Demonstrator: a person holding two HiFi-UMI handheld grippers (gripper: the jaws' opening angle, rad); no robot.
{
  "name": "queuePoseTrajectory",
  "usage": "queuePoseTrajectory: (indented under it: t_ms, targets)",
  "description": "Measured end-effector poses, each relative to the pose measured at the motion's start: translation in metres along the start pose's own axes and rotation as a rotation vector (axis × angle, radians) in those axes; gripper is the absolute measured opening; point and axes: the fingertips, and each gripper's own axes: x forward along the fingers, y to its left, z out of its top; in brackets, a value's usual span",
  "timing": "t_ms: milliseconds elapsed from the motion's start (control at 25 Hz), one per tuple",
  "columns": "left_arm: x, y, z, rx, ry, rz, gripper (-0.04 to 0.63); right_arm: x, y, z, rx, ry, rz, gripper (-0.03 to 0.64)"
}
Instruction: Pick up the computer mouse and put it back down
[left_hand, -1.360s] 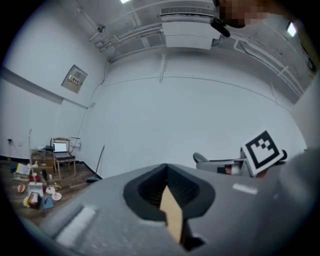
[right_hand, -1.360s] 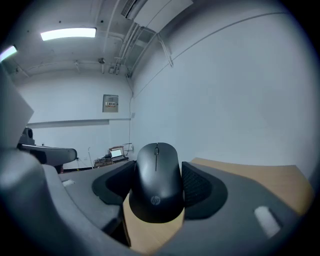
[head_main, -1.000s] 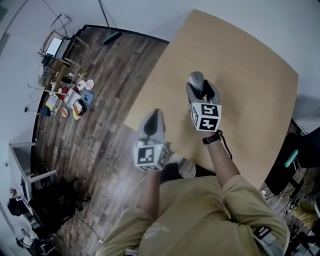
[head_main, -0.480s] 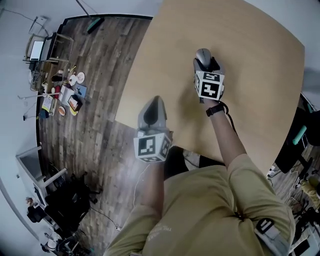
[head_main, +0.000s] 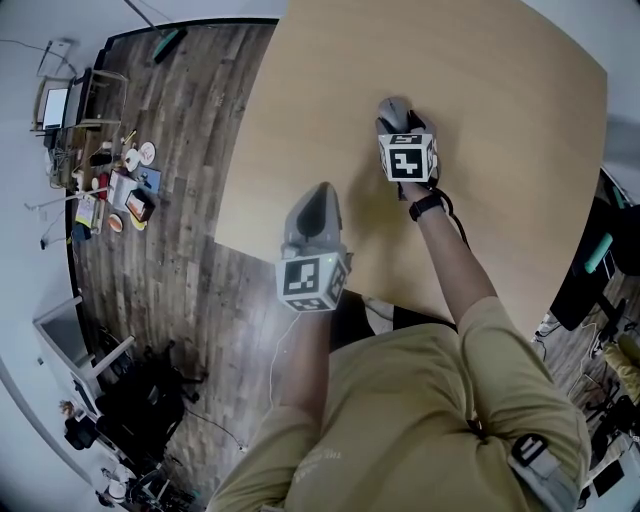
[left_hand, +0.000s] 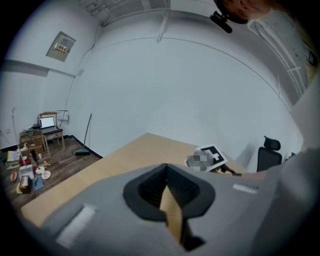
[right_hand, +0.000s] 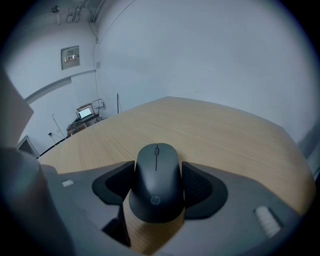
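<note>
Right tool: jaws partway apart, pads pressed on both flanks of the computer mouse.
Mouse place: low over the desk, far side from the person; I cannot tell whether its base touches.
Left tool: jaws together, holding nothing, at the desk's near edge.
Doing it well: likely the set-down; keep the mouse level, seat its base flat, then part the jaws evenly.
Surface: pale wood, bare, smooth; a mouse may slide.
Room: dark plank floor, white walls, broom, office chair.
</note>
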Motion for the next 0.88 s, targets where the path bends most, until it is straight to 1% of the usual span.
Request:
queuePoseTrajectory:
  t_ms: [200,360,520,680,760,800,880]
  targets:
    - [-0.002,-0.001,-0.004,0.006,0.022,-0.015,0.002,0.008,0.003,-0.014,-0.013,0.054,0.008,0.304]
    - [-0.008,0.007,0.000,0.010,0.018,-0.021,0.002,0.007,0.008,-0.010,-0.008,0.050,0.012,0.308]
    - [-0.014,0.000,0.006,0.022,0.000,-0.047,0.002,-0.019,0.001,0.002,0.033,-0.030,0.016,0.313]
    - [-0.025,-0.014,0.016,0.035,-0.020,-0.098,0.002,-0.075,0.001,0.020,0.126,-0.181,0.062,0.308]
    - [-0.030,-0.023,0.020,0.043,-0.028,-0.126,0.002,-0.108,0.000,0.021,0.149,-0.234,0.066,0.282]
    - [-0.031,-0.029,0.021,0.048,-0.033,-0.142,0.002,-0.124,-0.002,0.020,0.156,-0.255,0.062,0.255]
    - [-0.034,-0.042,0.023,0.058,-0.043,-0.175,0.002,-0.156,-0.006,0.014,0.165,-0.293,0.047,0.231]
